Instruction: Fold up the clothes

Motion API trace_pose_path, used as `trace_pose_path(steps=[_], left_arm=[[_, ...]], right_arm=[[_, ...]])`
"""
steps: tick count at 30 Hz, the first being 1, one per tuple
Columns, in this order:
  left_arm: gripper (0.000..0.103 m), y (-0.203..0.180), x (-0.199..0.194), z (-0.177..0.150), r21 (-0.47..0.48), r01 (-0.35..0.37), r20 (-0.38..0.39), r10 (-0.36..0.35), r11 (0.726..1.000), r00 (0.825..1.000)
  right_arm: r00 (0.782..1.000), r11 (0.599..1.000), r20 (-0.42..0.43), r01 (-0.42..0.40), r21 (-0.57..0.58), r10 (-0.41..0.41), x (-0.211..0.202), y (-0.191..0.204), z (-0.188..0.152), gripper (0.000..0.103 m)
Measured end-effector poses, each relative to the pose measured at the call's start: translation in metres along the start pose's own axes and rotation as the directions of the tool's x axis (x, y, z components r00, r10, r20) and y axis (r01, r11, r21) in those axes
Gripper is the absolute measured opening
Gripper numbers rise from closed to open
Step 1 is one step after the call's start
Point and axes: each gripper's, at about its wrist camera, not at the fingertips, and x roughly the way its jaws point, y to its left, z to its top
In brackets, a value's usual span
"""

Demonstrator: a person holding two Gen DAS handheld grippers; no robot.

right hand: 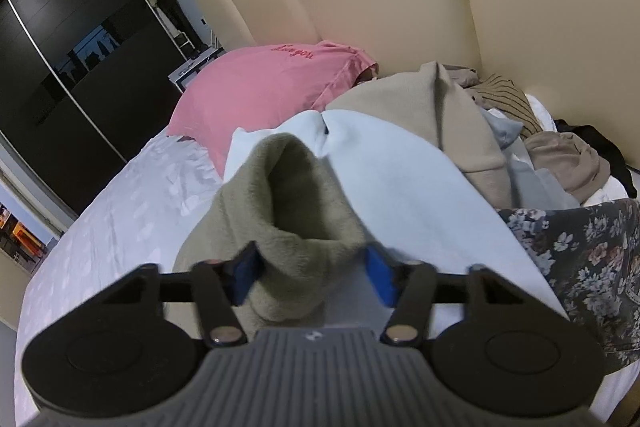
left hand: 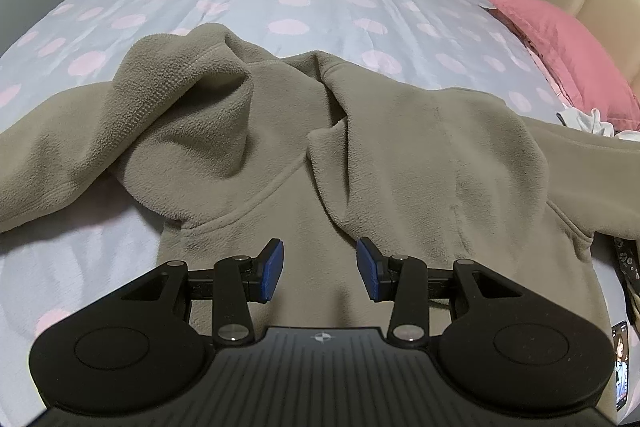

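Readable text, as I find it: one item. Red cursive embroidery on the pink pillow (right hand: 256, 95), far beyond my right fingers and left of them; it seems to read "Love you", too small to be sure. Nothing else legible.

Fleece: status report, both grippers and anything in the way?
Left gripper open over fleece body. Right gripper at its sleeve cuff, grip unclear. Clothes pile beside it.
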Motion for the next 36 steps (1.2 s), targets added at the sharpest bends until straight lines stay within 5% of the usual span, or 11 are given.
trace_pose_path(steps=[1, 4, 10, 18, 28, 36], left_arm=[[0.038, 0.0, 0.0, 0.0, 0.0, 0.003, 0.002, -0.003, 1.0, 1.0], [0.038, 0.0, -0.002, 0.001, 0.0, 0.01, 0.007, -0.01, 1.0, 1.0], [0.038, 0.0, -0.008, 0.001, -0.001, 0.021, 0.02, -0.021, 1.0, 1.0], [0.038, 0.004, -0.022, 0.007, -0.019, 0.038, 0.063, -0.037, 0.999, 0.997], [0.038, 0.025, -0.039, 0.013, -0.077, 0.058, 0.105, -0.049, 0.995, 0.993], [0.038, 0.051, -0.047, 0.021, -0.147, 0.052, 0.126, -0.033, 0.988, 0.991]], right_arm=[[1.0, 1.0, 0.01, 0.009, -0.022, -0.009, -0.002, 0.006, 0.0, 0.038], [0.999, 0.995, 0.048, 0.001, -0.099, 0.004, -0.018, 0.026, 0.001, 0.033], [0.989, 0.968, 0.071, -0.113, -0.224, 0.132, -0.066, 0.102, 0.0, 0.032], [0.953, 0.894, 0.009, -0.279, -0.349, 0.301, -0.107, 0.248, -0.022, 0.032], [0.887, 0.79, -0.133, -0.456, -0.409, 0.443, -0.103, 0.427, -0.102, 0.031], [0.833, 0.714, -0.282, -0.554, -0.428, 0.477, -0.08, 0.517, -0.216, 0.03]])
